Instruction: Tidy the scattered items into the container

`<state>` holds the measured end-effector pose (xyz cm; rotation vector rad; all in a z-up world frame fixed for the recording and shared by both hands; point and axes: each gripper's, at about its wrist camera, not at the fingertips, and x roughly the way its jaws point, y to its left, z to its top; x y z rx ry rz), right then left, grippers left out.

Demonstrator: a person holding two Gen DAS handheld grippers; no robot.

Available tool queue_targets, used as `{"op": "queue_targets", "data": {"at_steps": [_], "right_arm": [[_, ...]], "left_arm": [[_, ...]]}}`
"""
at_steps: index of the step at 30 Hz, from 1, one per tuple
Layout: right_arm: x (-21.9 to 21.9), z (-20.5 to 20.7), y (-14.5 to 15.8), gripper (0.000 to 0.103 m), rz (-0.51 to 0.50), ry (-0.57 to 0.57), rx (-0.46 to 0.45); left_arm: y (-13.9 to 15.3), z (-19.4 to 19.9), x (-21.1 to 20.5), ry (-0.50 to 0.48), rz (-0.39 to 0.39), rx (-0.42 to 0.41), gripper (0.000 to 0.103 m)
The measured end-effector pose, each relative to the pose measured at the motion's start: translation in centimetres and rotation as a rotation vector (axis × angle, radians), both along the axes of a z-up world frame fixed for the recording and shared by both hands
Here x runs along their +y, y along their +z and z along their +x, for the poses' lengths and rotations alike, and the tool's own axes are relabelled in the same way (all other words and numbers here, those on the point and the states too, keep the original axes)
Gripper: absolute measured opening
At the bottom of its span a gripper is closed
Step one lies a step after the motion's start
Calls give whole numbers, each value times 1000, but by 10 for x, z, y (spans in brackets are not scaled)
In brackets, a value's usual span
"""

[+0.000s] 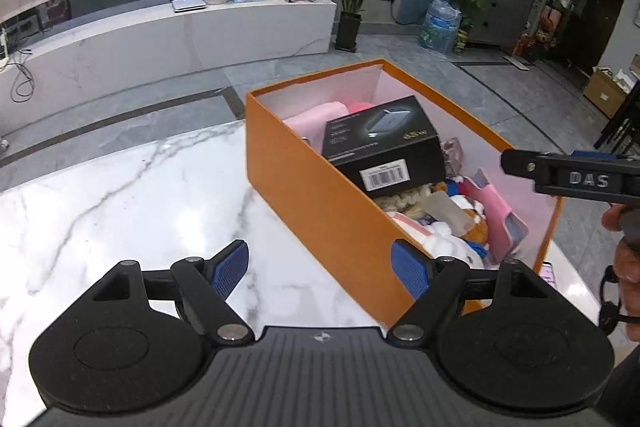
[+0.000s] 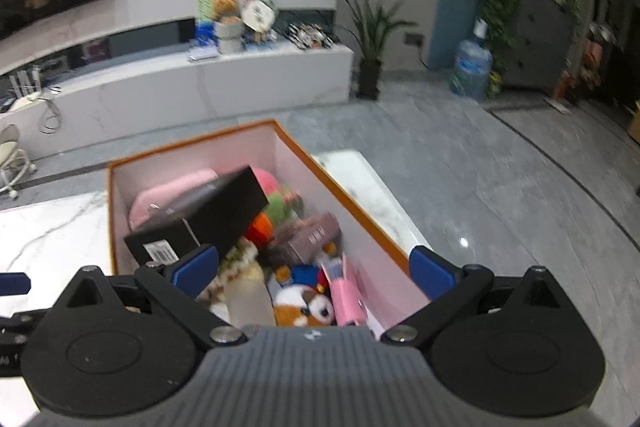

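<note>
An orange box [image 1: 320, 203] with a pale pink lining stands on the white marble table [image 1: 100, 211]. It holds a black carton [image 1: 384, 143] on top of pink cloth, plush toys and a pink case [image 1: 500, 219]. My left gripper [image 1: 320, 271] is open beside the box's near left wall, nothing between its blue pads. The right gripper [image 2: 316, 267] hovers open over the near end of the orange box [image 2: 360, 211], above the black carton [image 2: 200, 219], a plush dog [image 2: 308, 307] and a pink case [image 2: 348, 295]. The view is motion-blurred.
A person's hand [image 1: 624, 255] holds the right gripper's body [image 1: 576, 175] at the right edge. Beyond the table lie grey floor tiles, a long white counter [image 1: 180, 35] with a teddy bear, a potted plant [image 1: 352, 15] and a water jug [image 1: 440, 27].
</note>
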<state>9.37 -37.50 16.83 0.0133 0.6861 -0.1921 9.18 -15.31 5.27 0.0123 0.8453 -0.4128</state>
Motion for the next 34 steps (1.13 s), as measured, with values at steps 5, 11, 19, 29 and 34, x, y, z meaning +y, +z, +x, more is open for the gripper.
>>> {"op": "queue_targets", "data": {"at_steps": [5, 11, 19, 29, 34], "right_arm": [[1, -3, -1, 102, 3, -32, 15], [1, -3, 0, 102, 11, -25, 12], [4, -3, 0, 102, 5, -21, 6], [7, -1, 0, 102, 0, -9, 9], [8, -1, -1, 102, -2, -10, 7]], "left_arm": [[4, -7, -7, -39, -9, -9, 93], [8, -14, -16, -80, -15, -21, 93], [10, -15, -21, -99, -23, -26, 93], [10, -15, -23, -113, -29, -27, 93], [10, -18, -23, -129, -51, -34, 93]]}}
